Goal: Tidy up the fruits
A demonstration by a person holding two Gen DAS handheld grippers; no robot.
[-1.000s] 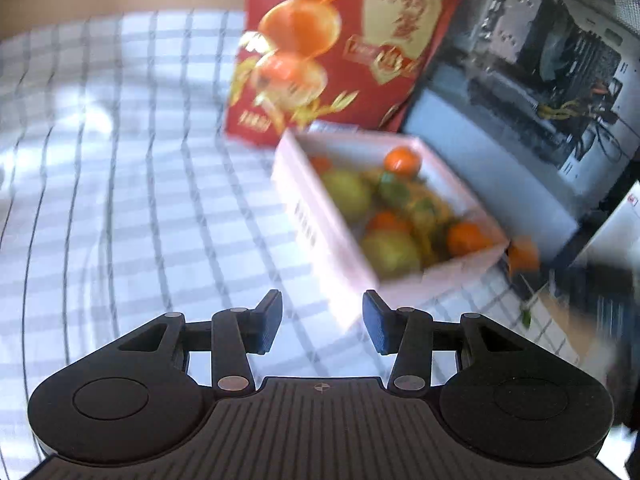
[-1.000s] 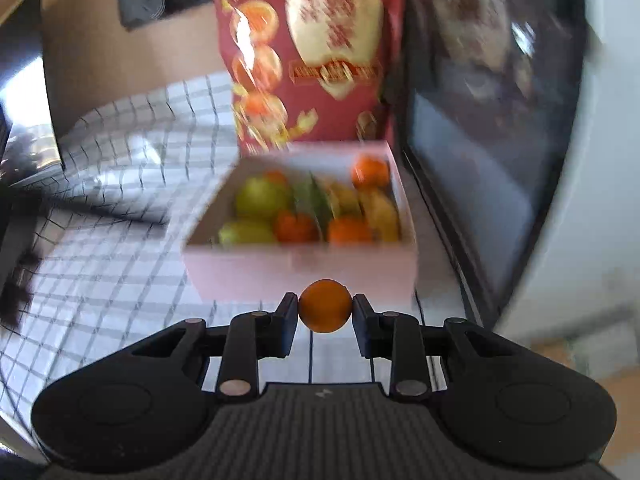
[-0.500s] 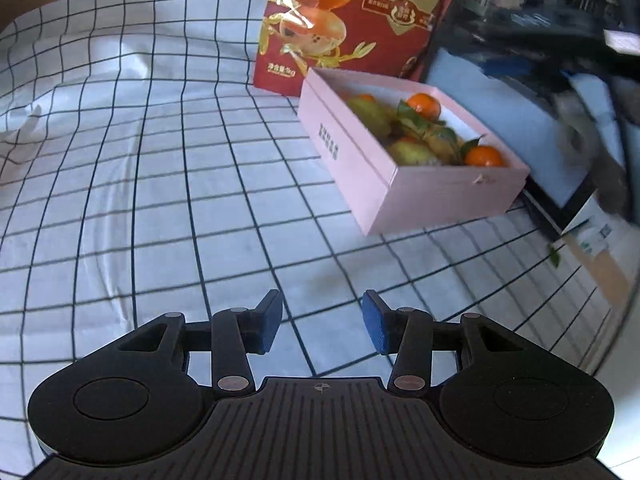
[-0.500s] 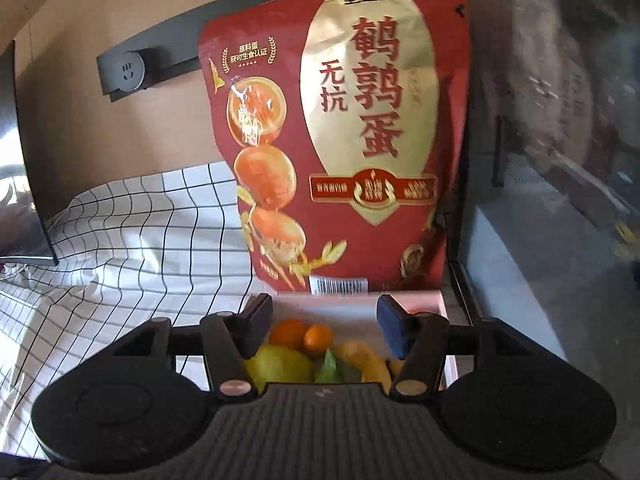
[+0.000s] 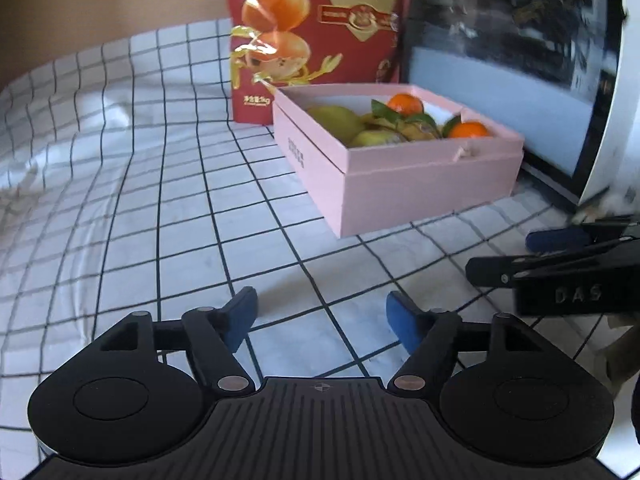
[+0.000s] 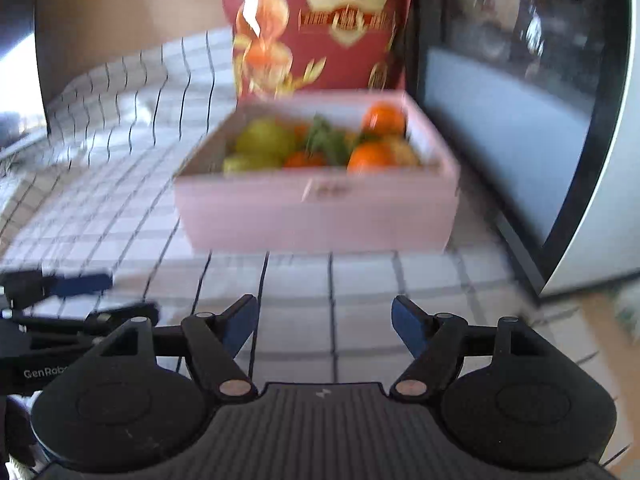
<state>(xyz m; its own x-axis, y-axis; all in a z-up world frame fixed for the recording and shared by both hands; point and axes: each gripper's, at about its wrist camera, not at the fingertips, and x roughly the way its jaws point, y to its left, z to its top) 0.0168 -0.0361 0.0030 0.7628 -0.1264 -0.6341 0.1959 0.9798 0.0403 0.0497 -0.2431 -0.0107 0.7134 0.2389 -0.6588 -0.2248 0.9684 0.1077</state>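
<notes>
A pink box point(image 5: 420, 184) stands on the checked cloth and holds oranges point(image 5: 404, 103), green pears point(image 5: 334, 118) and leaves. The right wrist view shows the same box point(image 6: 316, 216) with oranges point(image 6: 370, 157) and pears point(image 6: 264, 141). My left gripper point(image 5: 322, 318) is open and empty, low over the cloth, in front of the box. My right gripper point(image 6: 324, 322) is open and empty, a little back from the box's near wall. It also shows at the right edge of the left wrist view point(image 5: 560, 256).
A tall red snack bag point(image 5: 316, 32) stands behind the box. A dark-fronted white appliance point(image 5: 520, 60) is close to the box's right side. The checked cloth point(image 5: 120, 200) spreads to the left, rumpled at the far left. The table's right edge point(image 6: 600, 320) is near.
The right gripper let an orange go into the box, opened, and pulled back from above it. The left gripper has opened wider and dropped lower.
</notes>
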